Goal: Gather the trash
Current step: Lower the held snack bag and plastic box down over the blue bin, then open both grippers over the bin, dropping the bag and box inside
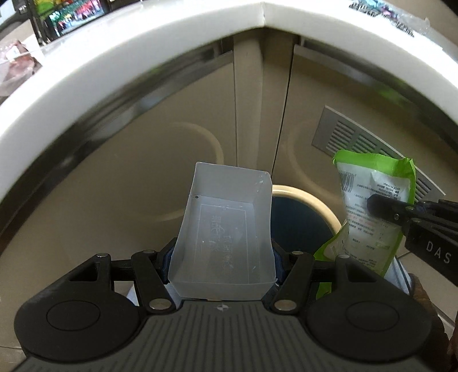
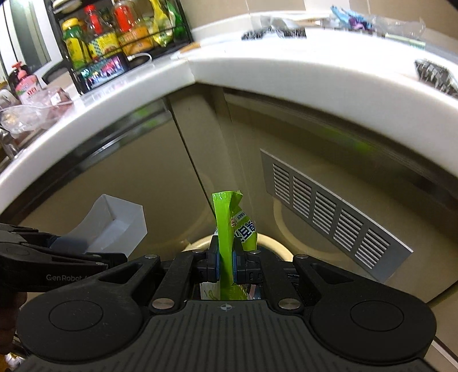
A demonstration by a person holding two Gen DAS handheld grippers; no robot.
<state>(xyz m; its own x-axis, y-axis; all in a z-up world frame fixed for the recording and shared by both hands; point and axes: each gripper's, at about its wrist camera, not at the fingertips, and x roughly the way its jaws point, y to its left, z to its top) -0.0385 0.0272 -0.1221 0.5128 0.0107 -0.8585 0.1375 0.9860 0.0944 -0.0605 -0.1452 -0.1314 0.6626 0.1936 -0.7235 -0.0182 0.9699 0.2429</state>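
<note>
Carrying: two pieces of trash are in hand at once, one per gripper, both held in front of the beige cabinet doors [image 1: 171,160] under the white countertop edge [image 1: 128,57].
Left gripper [image 1: 221,266]: jaws stand fairly wide, pressed against the two side walls of a translucent white rectangular plastic tray [image 1: 223,229]; the tray sticks out ahead of the jaws, open side towards the camera.
Right gripper [image 2: 226,267]: jaws nearly together, pinching a crumpled green-and-white plastic snack wrapper [image 2: 226,229] that stands up between the blue pads [image 2: 236,267].
Bin: a round cream-rimmed bin with a dark inside [image 1: 303,217] lies just beyond and below both sets of jaws; its cream rim [image 2: 272,241] shows behind the wrapper.
Done: tray and wrapper look picked up and brought close to the bin.
Left: neither piece is released yet; both must drop in.
More trash: clear and printed wrappers [image 2: 357,23] lie on the counter, well above and beyond the jaws, probably to be fetched afterwards.
</note>
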